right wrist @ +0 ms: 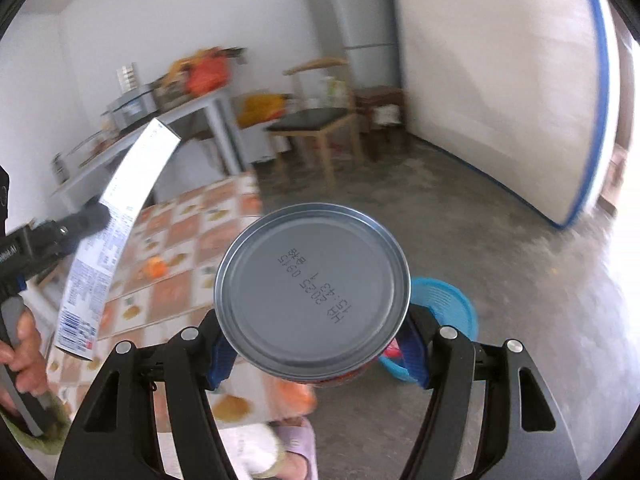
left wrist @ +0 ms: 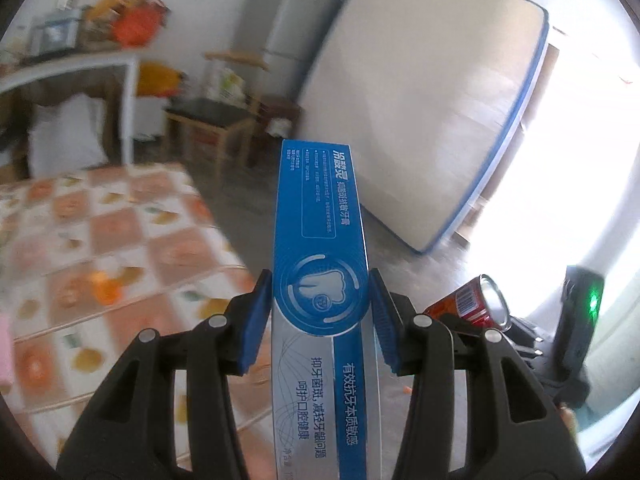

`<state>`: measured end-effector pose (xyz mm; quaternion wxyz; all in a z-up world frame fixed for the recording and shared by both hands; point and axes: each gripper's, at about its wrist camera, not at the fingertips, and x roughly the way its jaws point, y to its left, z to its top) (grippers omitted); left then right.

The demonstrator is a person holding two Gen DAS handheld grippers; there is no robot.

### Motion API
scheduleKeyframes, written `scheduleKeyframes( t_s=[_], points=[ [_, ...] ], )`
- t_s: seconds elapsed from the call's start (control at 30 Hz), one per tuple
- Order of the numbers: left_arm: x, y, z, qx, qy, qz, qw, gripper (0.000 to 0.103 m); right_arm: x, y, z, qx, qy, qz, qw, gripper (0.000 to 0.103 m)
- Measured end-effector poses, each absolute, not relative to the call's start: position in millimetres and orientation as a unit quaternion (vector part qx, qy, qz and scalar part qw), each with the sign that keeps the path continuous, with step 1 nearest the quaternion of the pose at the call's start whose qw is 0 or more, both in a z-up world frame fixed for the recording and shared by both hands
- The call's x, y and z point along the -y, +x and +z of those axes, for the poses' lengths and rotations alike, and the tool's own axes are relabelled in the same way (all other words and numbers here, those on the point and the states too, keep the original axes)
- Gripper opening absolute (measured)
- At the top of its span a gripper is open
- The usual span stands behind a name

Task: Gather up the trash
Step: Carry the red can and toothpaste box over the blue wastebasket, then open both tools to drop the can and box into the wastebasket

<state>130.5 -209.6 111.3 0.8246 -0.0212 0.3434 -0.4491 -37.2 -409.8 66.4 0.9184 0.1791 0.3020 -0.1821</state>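
Room: we face a concrete floor [right wrist: 460, 216], a patterned mat [left wrist: 120, 240] left of both claws.
Left gripper [left wrist: 320, 312]: half-open, clamped across a toothpaste box [left wrist: 320, 240]; light, crushable card, so we hold its flat sides.
Right gripper [right wrist: 316, 344]: wide, clasping a can [right wrist: 312, 292]; light, slick, dentable.
Basket [right wrist: 448, 296]: just beyond the right claw.

The toothpaste box [left wrist: 320, 264] sits between the left gripper [left wrist: 320, 312] fingers, the can [right wrist: 312, 292] between the right gripper [right wrist: 316, 344] fingers. The basket [right wrist: 452, 304] stands on the floor [right wrist: 460, 216] right of the mat [right wrist: 192, 240], behind the can.
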Motion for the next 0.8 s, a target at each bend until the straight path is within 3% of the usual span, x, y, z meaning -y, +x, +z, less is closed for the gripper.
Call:
scheduleKeyframes(
  t_s=[0.2,0.4,0.67,0.73,0.8],
  points=[
    [309.0,149.1,74.2,-0.42,0.014,-0.491,0.763,0.045,473.8,-49.7,7.1,-0.325,0.251,-0.236,0.881,0.065],
    [407.5,168.5,-2.9,-0.528,0.059,-0.481,0.698,0.045,524.0,-33.5,-73.7,-0.375,0.32,-0.251,0.833,0.065],
    [494.0,182.4,-61.4,-0.562,0.105,-0.458,0.681,0.046,592.9,7.1,-153.0,-0.417,0.37,-0.237,0.796,0.066],
    [507.0,189.7,-66.9,-0.552,0.111,-0.441,0.699,0.061,608.5,21.9,-175.8,-0.428,0.362,-0.235,0.794,0.073],
    [508.6,194.5,-64.3,-0.54,0.106,-0.435,0.713,0.064,620.9,29.9,-197.8,-0.443,0.346,-0.253,0.787,0.075]
  ],
)
